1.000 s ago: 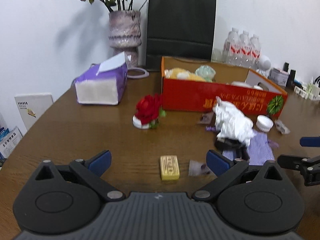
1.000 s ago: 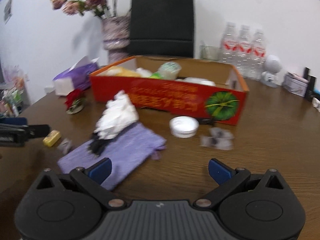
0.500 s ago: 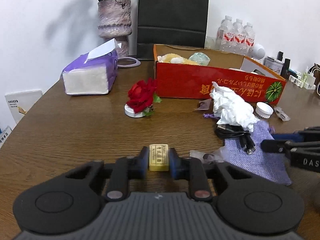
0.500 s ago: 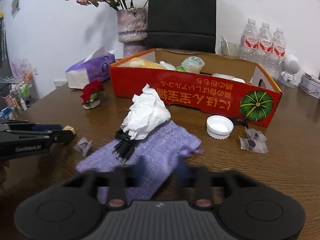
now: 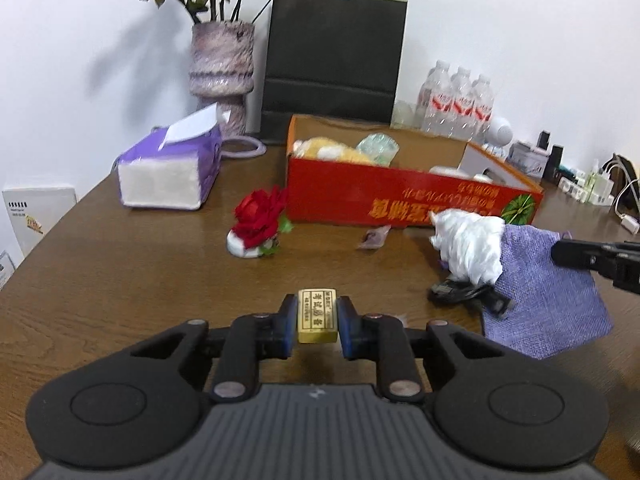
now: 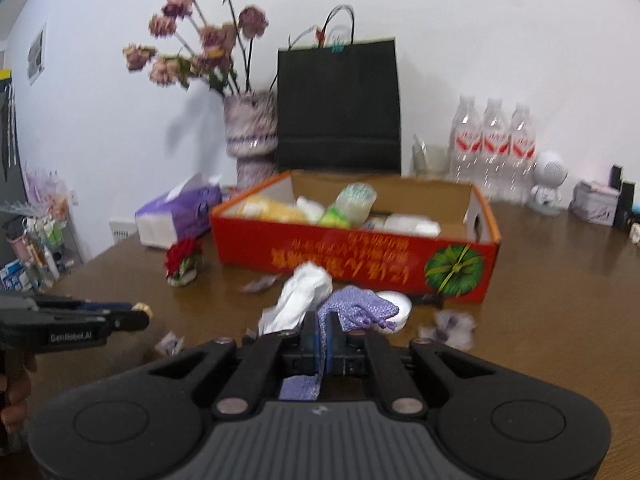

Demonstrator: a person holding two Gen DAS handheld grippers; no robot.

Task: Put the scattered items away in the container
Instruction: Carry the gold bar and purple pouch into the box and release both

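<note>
My left gripper [image 5: 317, 322] is shut on a small yellow bar [image 5: 317, 315] and holds it just above the table. My right gripper [image 6: 322, 342] is shut on the purple woven pouch [image 6: 360, 306] and has lifted its edge; the pouch also shows in the left wrist view [image 5: 548, 292]. The red cardboard box [image 5: 404, 204] stands behind, holding several items. A crumpled white tissue [image 5: 468, 246] and black cable [image 5: 468, 294] lie by the pouch. A red rose ornament [image 5: 258, 222] stands left of the box.
Small wrappers [image 5: 374, 236] [image 6: 452, 324] and a white lid [image 6: 400, 304] lie on the table. A purple tissue pack [image 5: 172, 170], a vase [image 5: 222, 68], a black bag [image 5: 334, 64] and water bottles [image 5: 458, 104] stand at the back.
My left gripper closed on the yellow bar and lifted it. My right gripper closed on the purple pouch and raised it, tipping the tissue and cable.
</note>
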